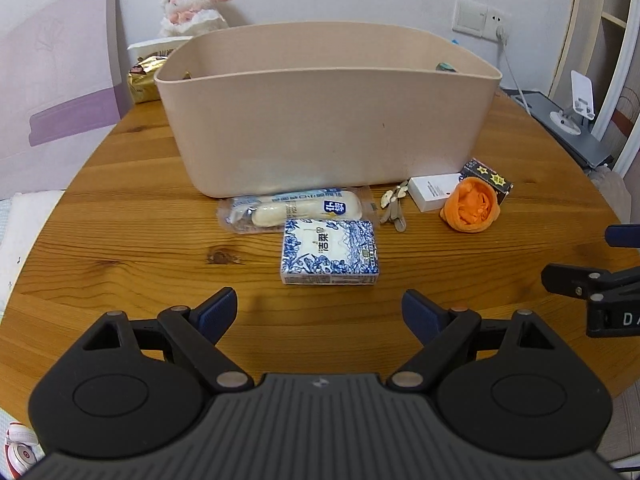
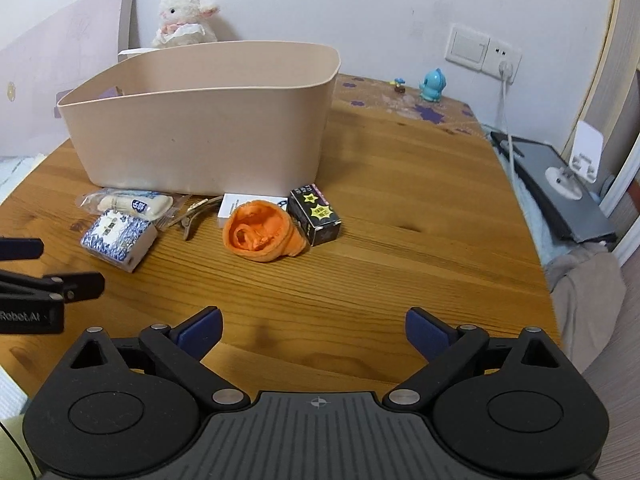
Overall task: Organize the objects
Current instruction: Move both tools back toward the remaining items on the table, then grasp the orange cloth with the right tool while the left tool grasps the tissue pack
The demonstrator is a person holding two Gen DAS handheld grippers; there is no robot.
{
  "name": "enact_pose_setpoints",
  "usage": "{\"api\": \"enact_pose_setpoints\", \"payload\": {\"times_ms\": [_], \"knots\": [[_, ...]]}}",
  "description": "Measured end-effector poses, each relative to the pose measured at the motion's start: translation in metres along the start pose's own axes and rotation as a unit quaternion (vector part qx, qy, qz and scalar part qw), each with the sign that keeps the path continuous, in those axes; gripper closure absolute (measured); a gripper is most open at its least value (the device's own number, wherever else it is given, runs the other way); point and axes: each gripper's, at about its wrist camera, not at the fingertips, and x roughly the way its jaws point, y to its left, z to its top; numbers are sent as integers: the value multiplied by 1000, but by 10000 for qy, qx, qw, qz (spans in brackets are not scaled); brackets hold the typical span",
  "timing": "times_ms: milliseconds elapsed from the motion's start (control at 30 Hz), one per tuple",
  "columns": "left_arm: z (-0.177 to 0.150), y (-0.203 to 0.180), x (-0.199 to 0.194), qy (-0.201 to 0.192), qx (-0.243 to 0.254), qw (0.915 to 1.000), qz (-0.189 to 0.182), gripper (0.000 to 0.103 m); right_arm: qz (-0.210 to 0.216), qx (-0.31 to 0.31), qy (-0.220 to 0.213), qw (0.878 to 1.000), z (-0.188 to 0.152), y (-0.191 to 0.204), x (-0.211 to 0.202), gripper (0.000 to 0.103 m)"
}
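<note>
A large beige bin (image 1: 328, 120) stands on the round wooden table (image 1: 120, 248), and all other places here are given from this bin. Along its front wall lies a row of small things. The snack packet (image 1: 298, 209) touches the foot of the wall, and the blue and white tissue pack (image 1: 330, 251) lies just in front of the packet. To the right of the packet is a hair clip (image 1: 394, 206), then a white box (image 1: 434, 191), an orange sock (image 1: 472, 206) and a black box with yellow stars (image 1: 489, 180) near the bin's front right corner. The sock touches both boxes.

The left gripper (image 1: 320, 312) hovers in front of the tissue pack with its 2 fingers spread wide and nothing between them. The right gripper (image 2: 314, 332) hovers in front of the sock, also wide and holding nothing.

Between the grippers and the row there is bare wood. To the right of the bin the table is bare up to its edge. Behind the bin a plush lamb (image 2: 182, 20) sits against the wall.
</note>
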Motion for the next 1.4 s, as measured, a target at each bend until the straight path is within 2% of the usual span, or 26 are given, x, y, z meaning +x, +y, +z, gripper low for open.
{"api": "enact_pose_setpoints", "payload": {"times_ms": [233, 400, 567, 700, 1000, 1100, 1233, 1367, 1400], "knots": [[6, -1, 18, 79, -104, 9999, 29, 13, 207, 369, -51, 9991, 7, -2, 18, 13], [9, 1, 31, 163, -222, 9996, -99, 12, 244, 468, -16, 9986, 11, 3, 35, 15], [15, 2, 44, 219, -306, 9993, -4, 12, 286, 559, -21, 9980, 16, 6, 47, 19], [19, 3, 51, 191, -280, 9994, 75, 12, 188, 421, -78, 9989, 20, 15, 55, 21], [24, 5, 58, 82, -236, 9995, 192, 16, 66, 193, -203, 9996, 28, 36, 63, 34], [25, 5, 57, 38, -216, 9995, 209, 23, 38, 181, -244, 9995, 31, 39, 64, 40], [27, 7, 55, -3, -222, 9995, 202, 38, 44, 258, -259, 9993, 34, 39, 65, 61], [26, 9, 52, 40, -200, 9996, 172, 38, 61, 307, -255, 9992, 34, 37, 62, 85], [25, 10, 51, 45, -197, 9997, 150, 38, 70, 319, -250, 9992, 34, 36, 61, 87]]}}
